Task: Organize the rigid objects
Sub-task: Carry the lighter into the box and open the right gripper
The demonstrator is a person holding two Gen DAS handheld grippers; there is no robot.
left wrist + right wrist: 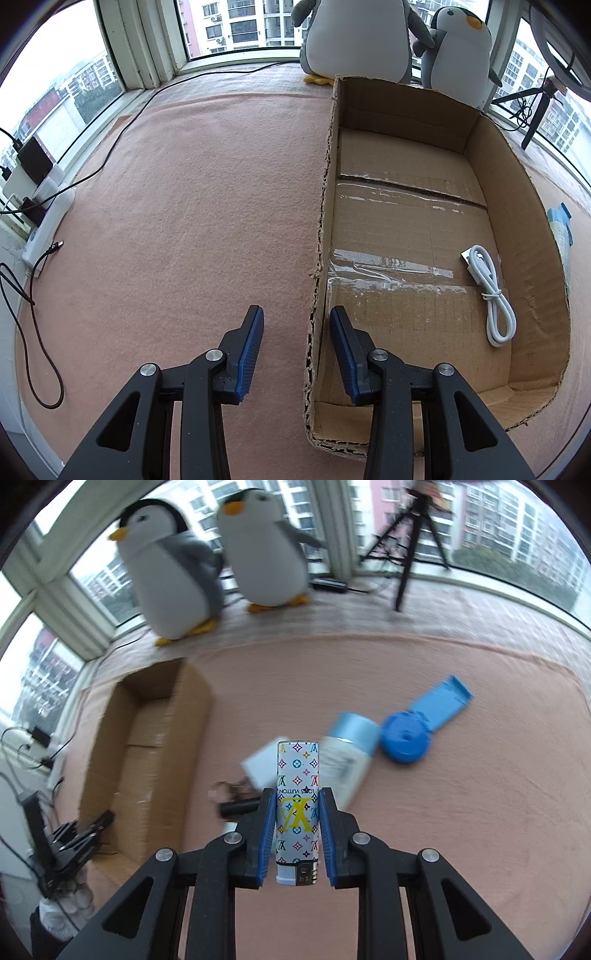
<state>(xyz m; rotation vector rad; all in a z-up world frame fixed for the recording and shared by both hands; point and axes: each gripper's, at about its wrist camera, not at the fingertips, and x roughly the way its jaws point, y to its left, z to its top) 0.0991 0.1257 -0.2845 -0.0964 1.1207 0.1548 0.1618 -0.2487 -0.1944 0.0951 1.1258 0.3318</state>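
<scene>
Step in hand: carry phase. Right claw is closed on a lighter, blue pads pressed to both long sides, and the lighter is held clear of the pink mat. The background in the right wrist view is smeared, so I judge the claw is moving.

Left claw is spread wide and holds nothing; it straddles the near left wall of the cardboard box.

Box contents seen: one coiled white cable, near right of the floor.

Next move, as I judge it: swing the lighter left over the box rim, lower it onto bare cardboard away from the cable, then release.

Lighter: slim, flat-sided, white with coloured monogram print and a large yellow logo, metal head towards the camera.

Left on the mat, far right: a lotion bottle and an open blue case.
</scene>
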